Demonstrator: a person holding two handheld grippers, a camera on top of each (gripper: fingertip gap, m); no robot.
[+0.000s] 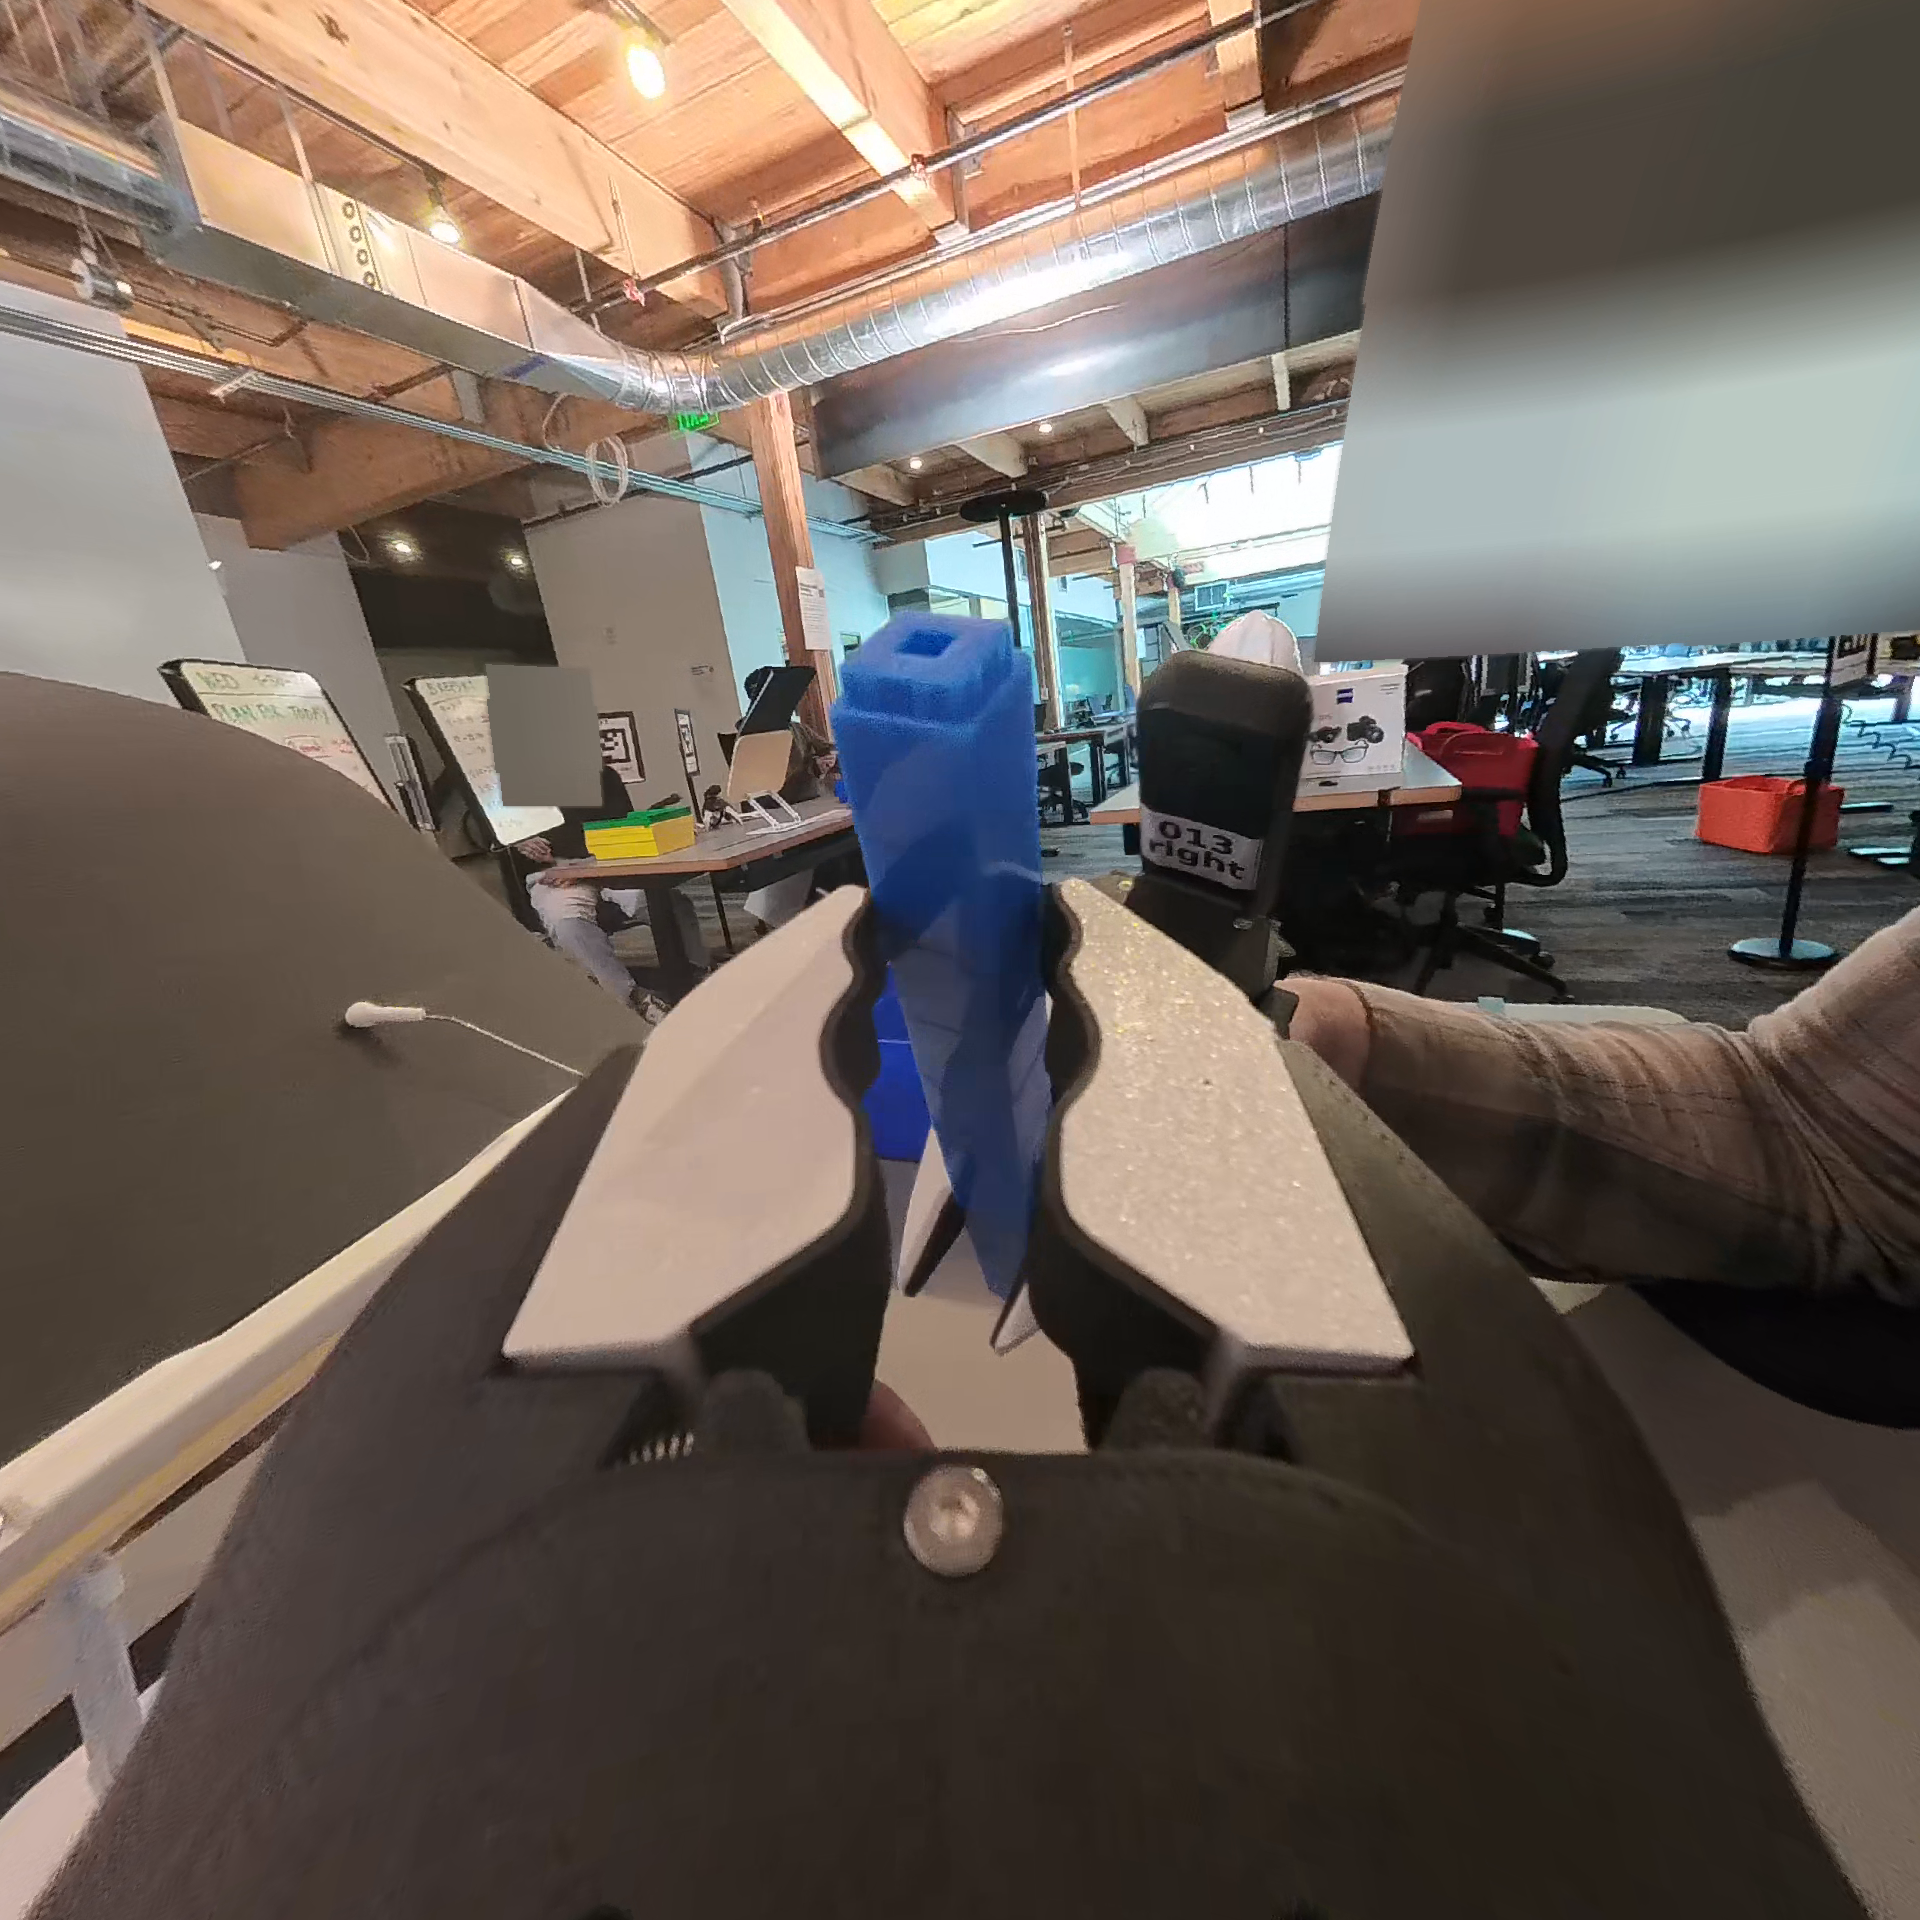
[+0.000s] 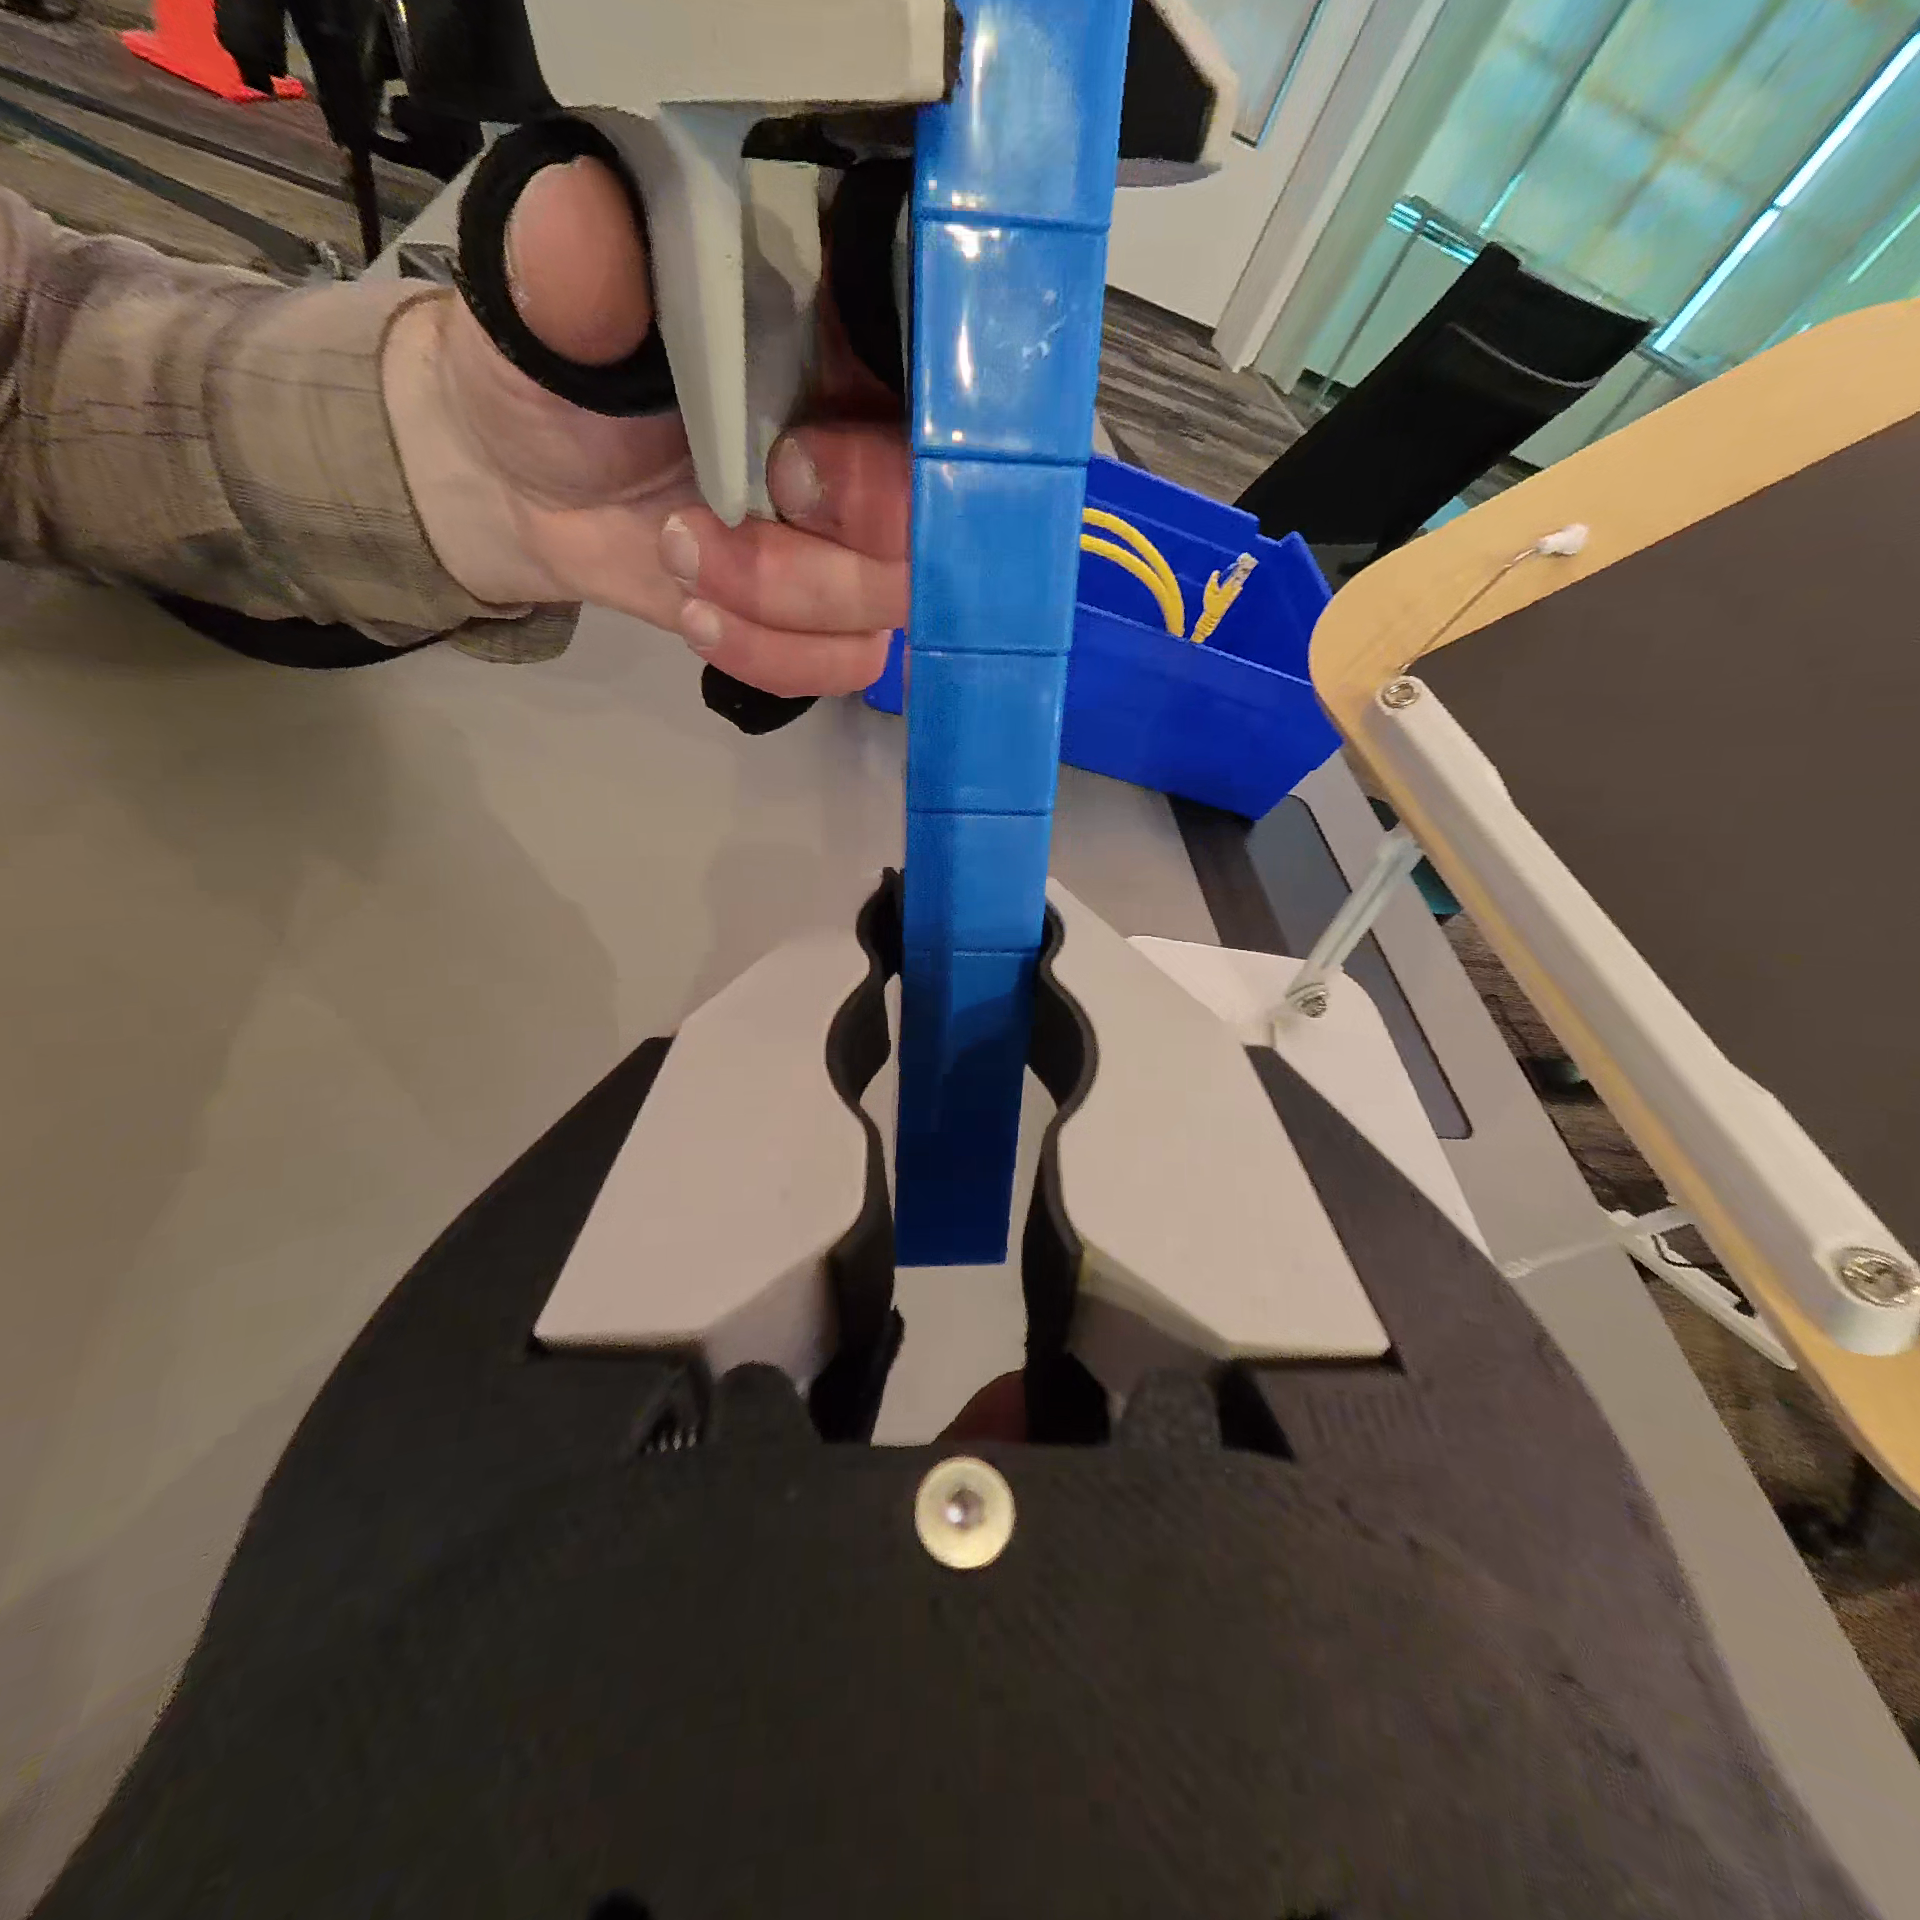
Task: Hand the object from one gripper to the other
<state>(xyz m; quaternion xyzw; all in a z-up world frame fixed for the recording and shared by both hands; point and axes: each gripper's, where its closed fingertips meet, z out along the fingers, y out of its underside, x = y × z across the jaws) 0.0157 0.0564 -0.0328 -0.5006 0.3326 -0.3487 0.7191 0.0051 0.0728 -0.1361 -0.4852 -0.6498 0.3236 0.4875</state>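
Both grippers pinch the blue bar (image 2: 987, 644) at once, the right gripper (image 2: 961, 997) at its lower end and the left gripper (image 1: 956, 935) higher up, so neither drops it mid-handover.

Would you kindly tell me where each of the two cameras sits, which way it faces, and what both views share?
Left wrist view: on the left gripper, looking across and upward into the office; its jaws flank the blue block stick; the right gripper's body and a sleeved arm show beyond.
Right wrist view: on the right gripper, looking across the grey table toward a blue bin; the hand holding the left gripper shows.
Shared: the same stick, one end between each pair of jaws.
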